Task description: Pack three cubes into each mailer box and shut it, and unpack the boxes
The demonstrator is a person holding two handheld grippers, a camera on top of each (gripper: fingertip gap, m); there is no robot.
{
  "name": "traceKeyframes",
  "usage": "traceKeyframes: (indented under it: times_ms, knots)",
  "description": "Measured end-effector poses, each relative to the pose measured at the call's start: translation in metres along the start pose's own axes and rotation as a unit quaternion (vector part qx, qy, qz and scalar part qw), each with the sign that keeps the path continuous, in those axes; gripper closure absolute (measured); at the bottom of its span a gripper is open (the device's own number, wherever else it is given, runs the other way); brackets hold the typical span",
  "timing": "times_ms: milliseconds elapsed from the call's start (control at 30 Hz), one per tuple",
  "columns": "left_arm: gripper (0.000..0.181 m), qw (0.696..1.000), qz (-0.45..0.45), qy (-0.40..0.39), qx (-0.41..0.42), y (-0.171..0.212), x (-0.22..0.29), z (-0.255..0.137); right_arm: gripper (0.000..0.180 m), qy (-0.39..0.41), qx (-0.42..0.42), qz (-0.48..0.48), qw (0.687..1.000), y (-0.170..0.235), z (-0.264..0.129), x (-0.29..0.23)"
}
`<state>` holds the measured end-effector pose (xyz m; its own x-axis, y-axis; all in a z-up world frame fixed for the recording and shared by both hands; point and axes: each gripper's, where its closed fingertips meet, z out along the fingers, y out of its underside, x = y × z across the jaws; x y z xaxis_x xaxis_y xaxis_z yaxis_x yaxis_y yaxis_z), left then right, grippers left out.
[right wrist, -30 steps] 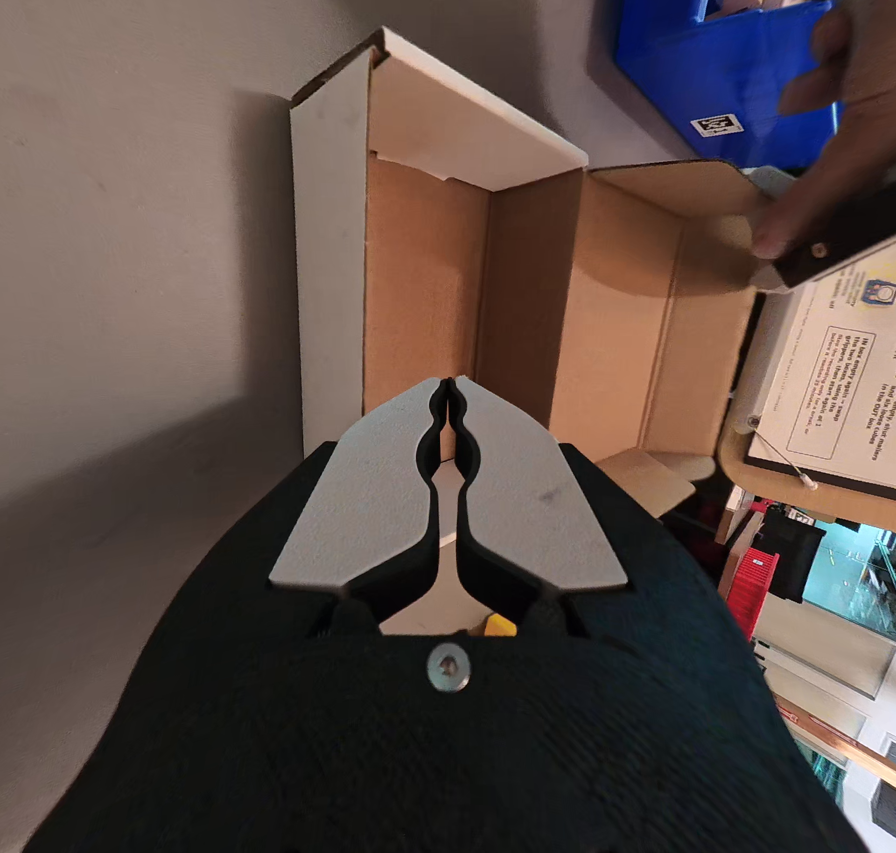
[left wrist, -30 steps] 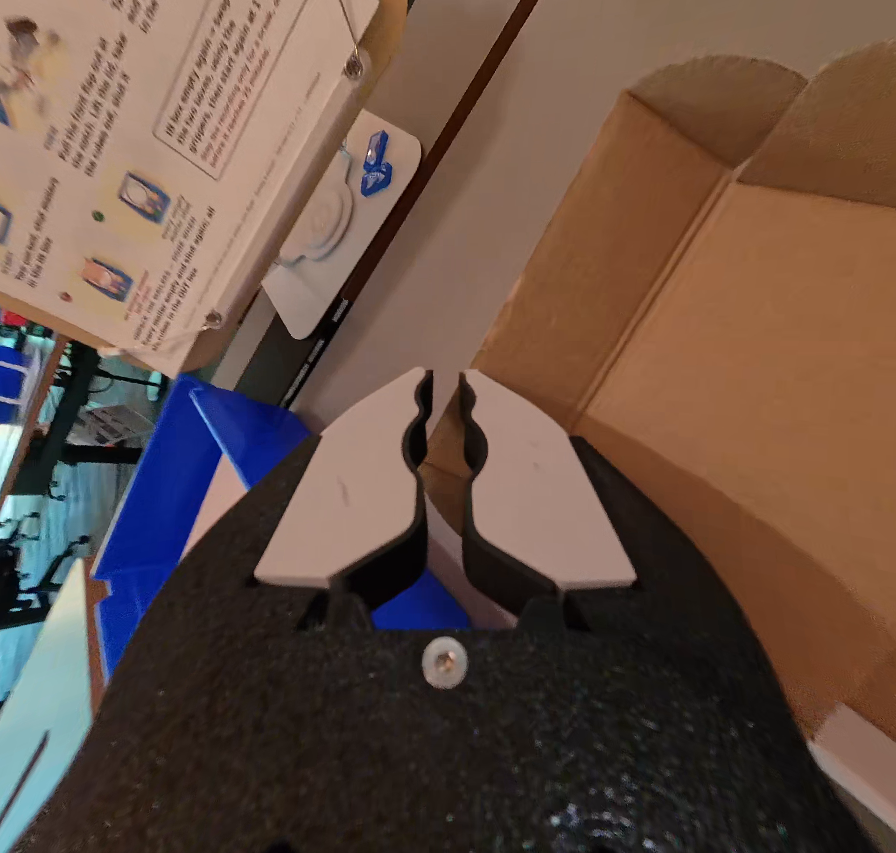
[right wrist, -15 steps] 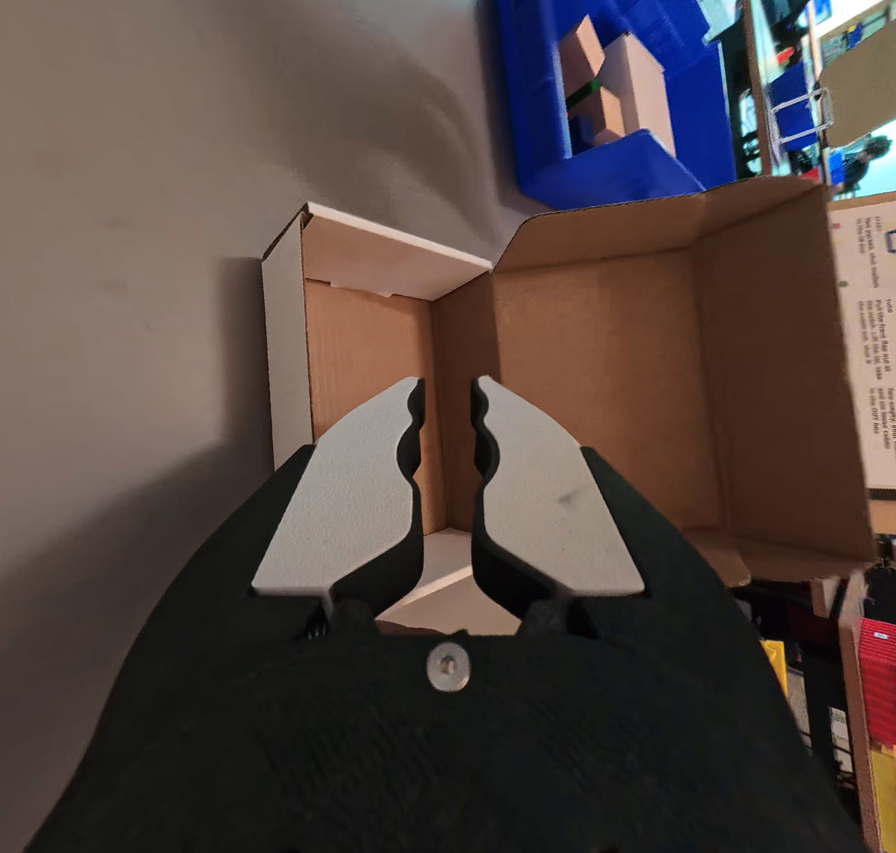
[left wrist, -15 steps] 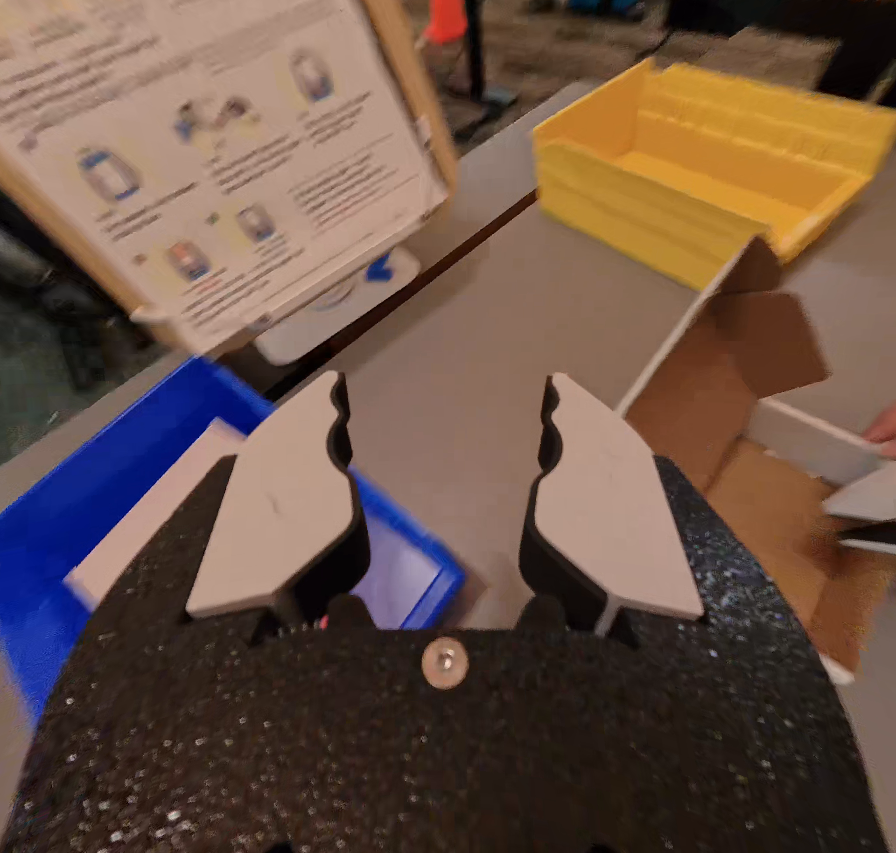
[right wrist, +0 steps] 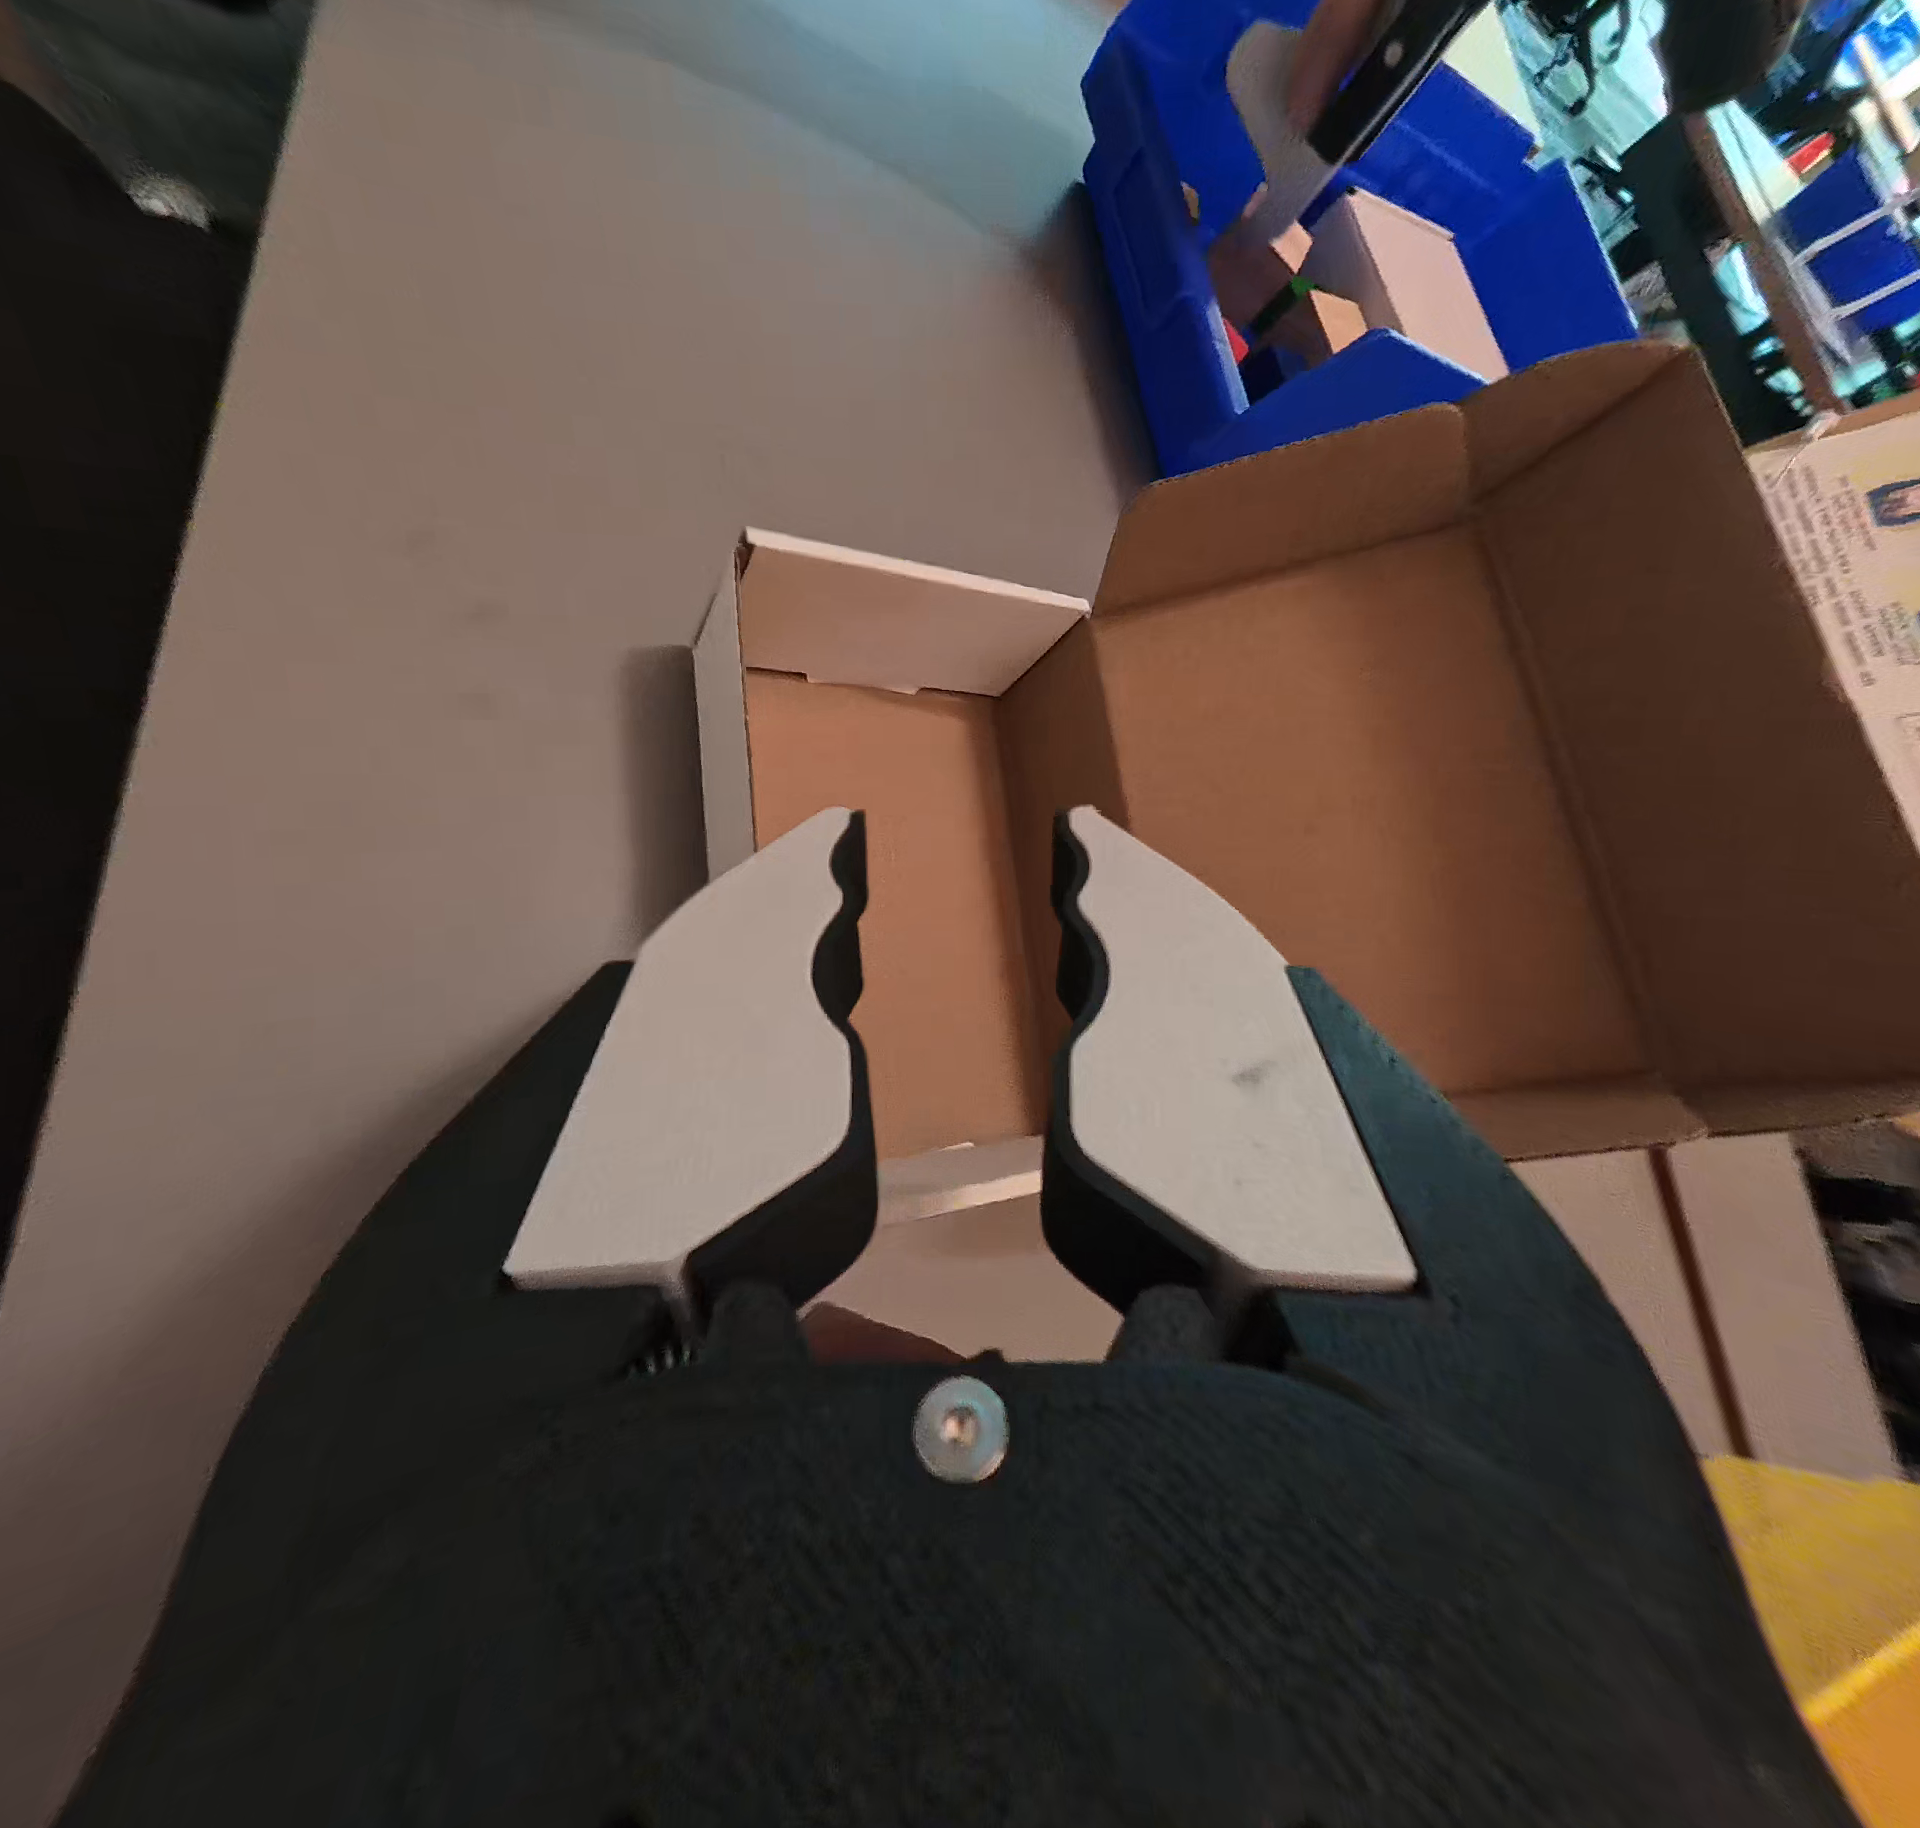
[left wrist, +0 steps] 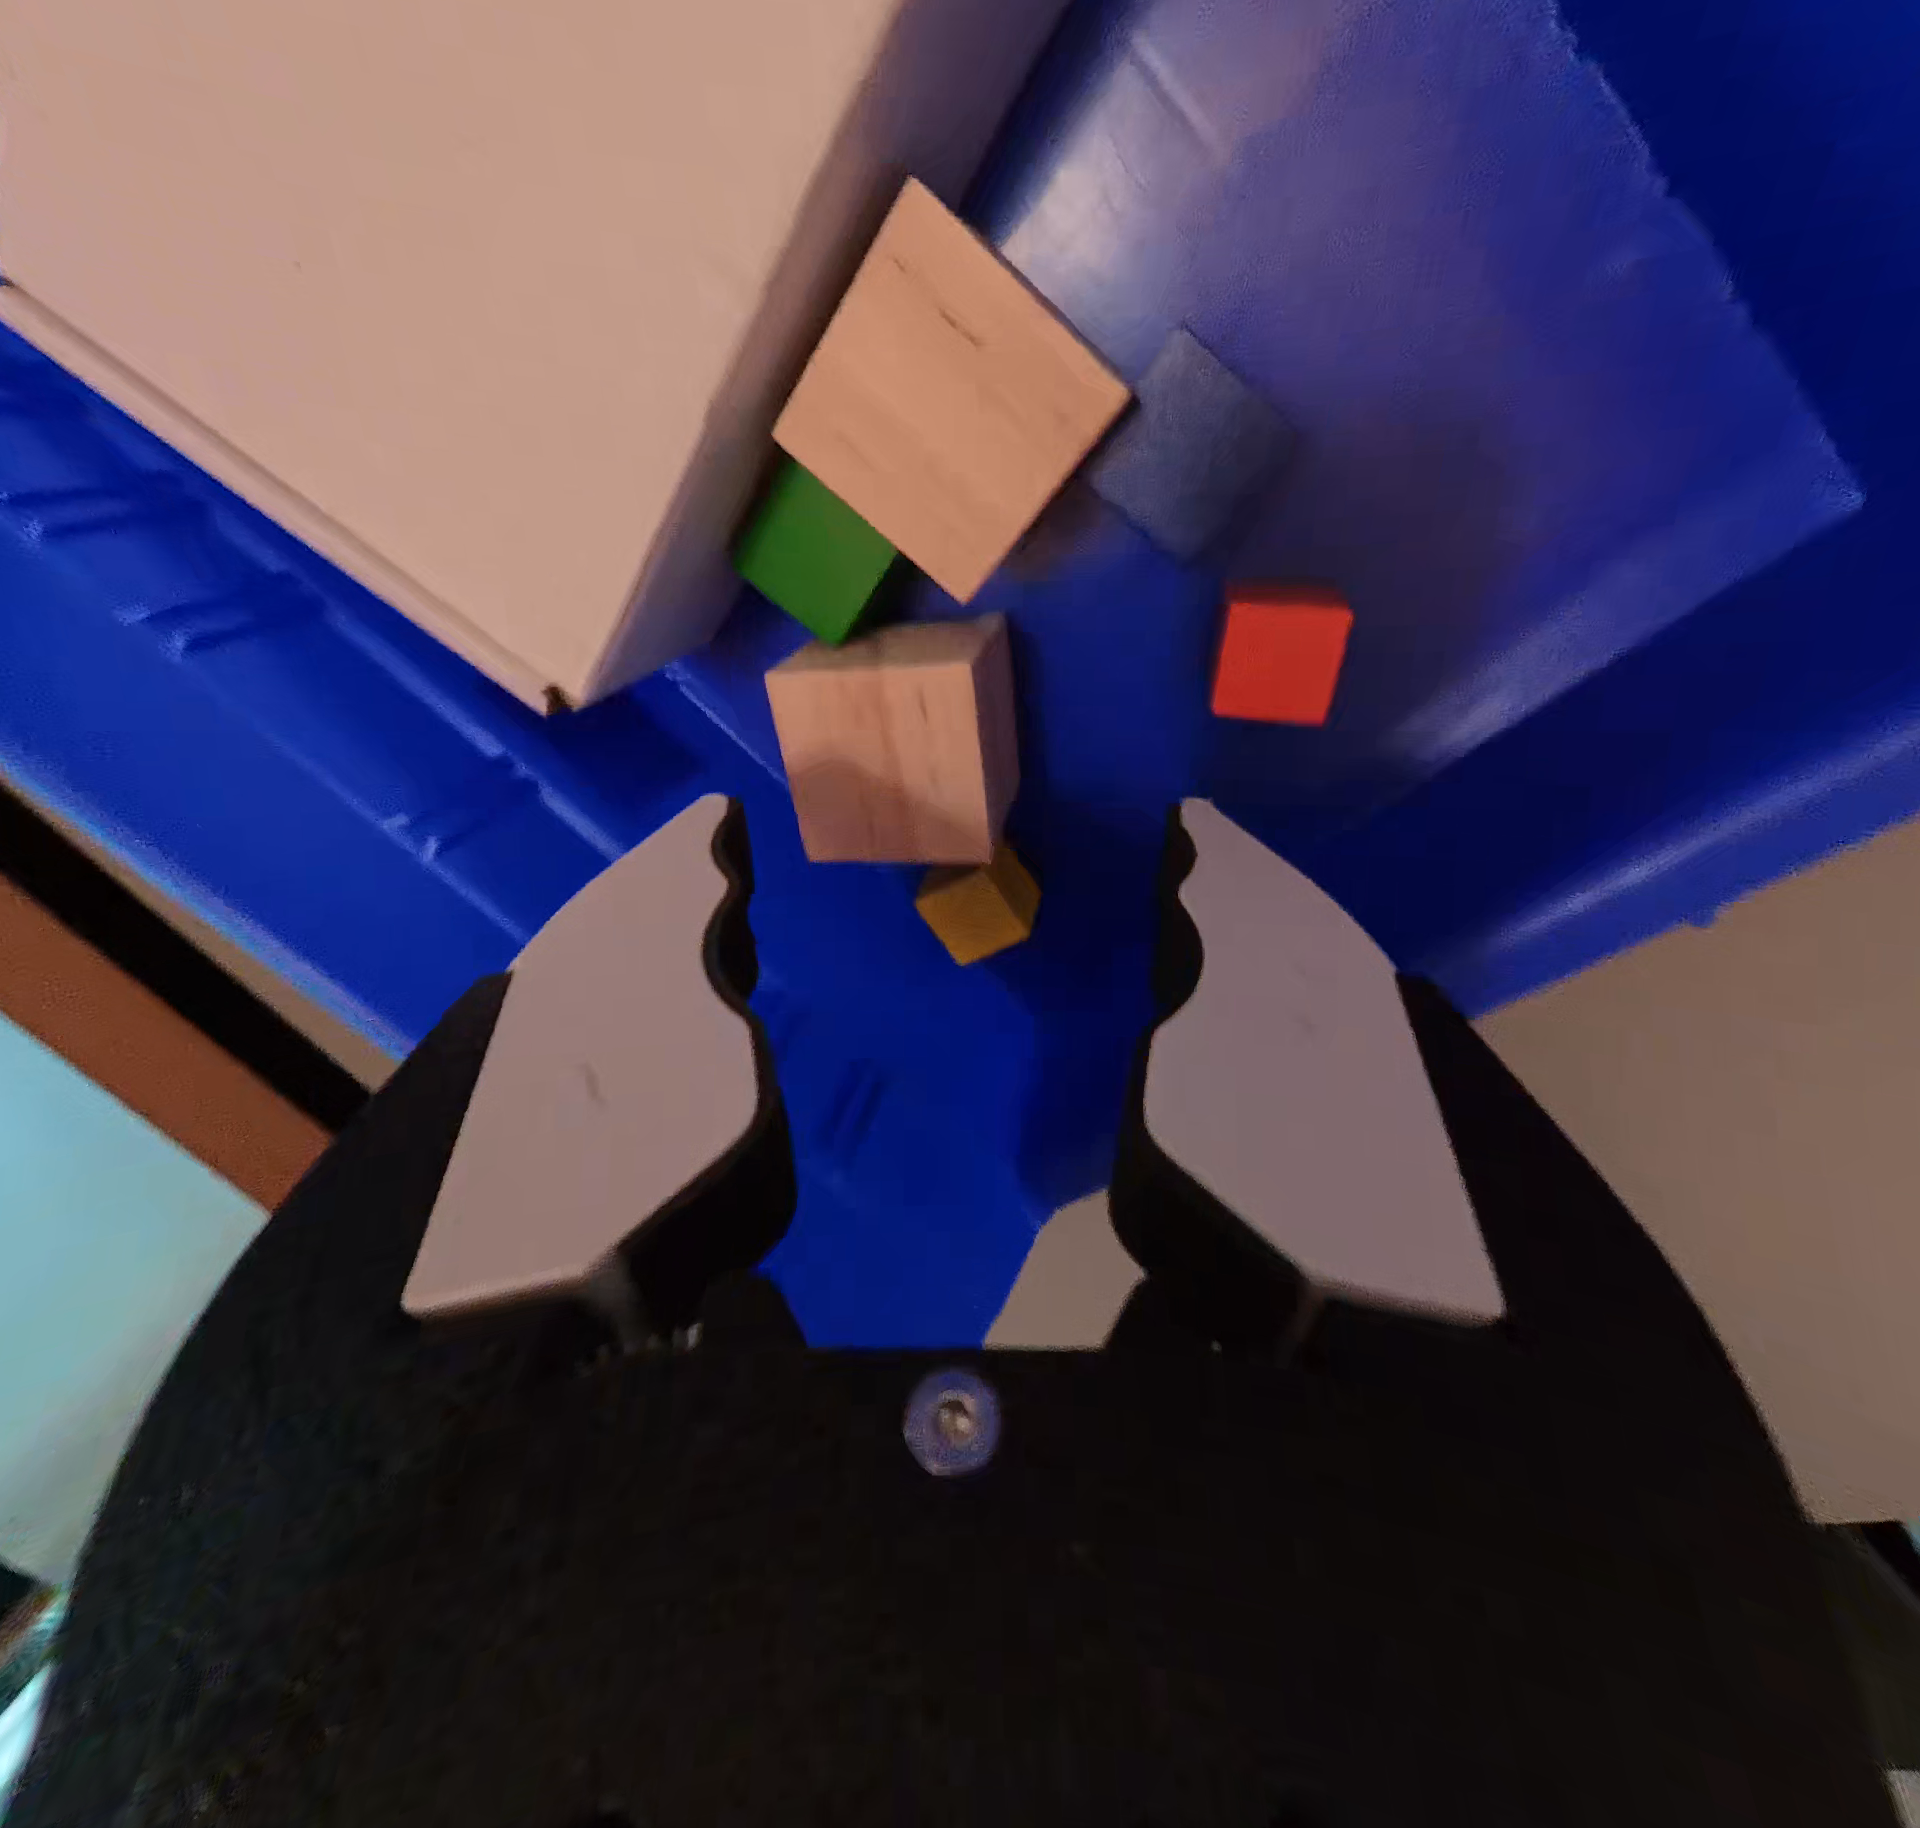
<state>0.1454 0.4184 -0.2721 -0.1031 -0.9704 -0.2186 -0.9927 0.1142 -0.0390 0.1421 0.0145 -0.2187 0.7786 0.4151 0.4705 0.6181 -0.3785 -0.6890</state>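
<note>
1. The left claw (left wrist: 951, 822) hangs over the blue bin (left wrist: 1455, 428), its jaws spread wide and holding nothing.
2. Loose cubes lie on the bin floor: a plain wooden cube (left wrist: 896, 744) just beyond the fingertips, a small yellow cube (left wrist: 977, 905) touching its near corner, a larger wooden cube (left wrist: 951, 391) farther off, a green cube (left wrist: 816, 552) wedged partly under it, a grey-blue cube (left wrist: 1195, 459) to its right, and a red cube (left wrist: 1280, 653) standing apart on the right.
3. A closed white mailer box (left wrist: 416, 251) fills the far left of the bin, its corner touching or nearly touching the green cube.
4. The right claw (right wrist: 956, 828) is released too, empty, poised above the open mailer box (right wrist: 904, 905) on the grey tabletop (right wrist: 520, 428); the box's brown lid (right wrist: 1351, 791) leans back to the right, and no cubes show in the part of its tray that is in view.
5. A yellow bin (right wrist: 1829, 1570) shows at the near right edge.
6. Judged step: packing is at its start, with the left claw reaching for a first cube.
7. The next move likely calls for lowering the left claw so its fingers straddle the near wooden cube, then clenching without nudging the yellow cube alongside, and carrying it over to the open box.
</note>
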Motion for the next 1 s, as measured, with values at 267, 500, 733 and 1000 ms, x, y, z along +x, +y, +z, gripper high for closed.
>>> traceKeyframes:
  times_ms: [267,500,733,1000]
  knots:
    - [0.118,0.997,-0.049,0.023,-0.05,-0.007,-0.015,0.033,0.109,0.015,0.106,0.106,0.989,-0.017,-0.029,0.021]
    - [0.134,0.996,-0.039,0.079,-0.033,-0.014,0.005,0.033,0.093,0.038,0.141,0.179,0.973,-0.013,-0.042,0.039]
    - [0.135,0.985,-0.043,0.026,0.164,-0.04,-0.001,-0.055,0.083,0.023,0.2,0.307,0.93,-0.023,-0.05,0.056]
    - [0.135,0.843,0.053,0.069,0.531,-0.041,0.113,-0.206,0.077,0.015,0.231,0.415,0.88,-0.039,-0.036,0.064]
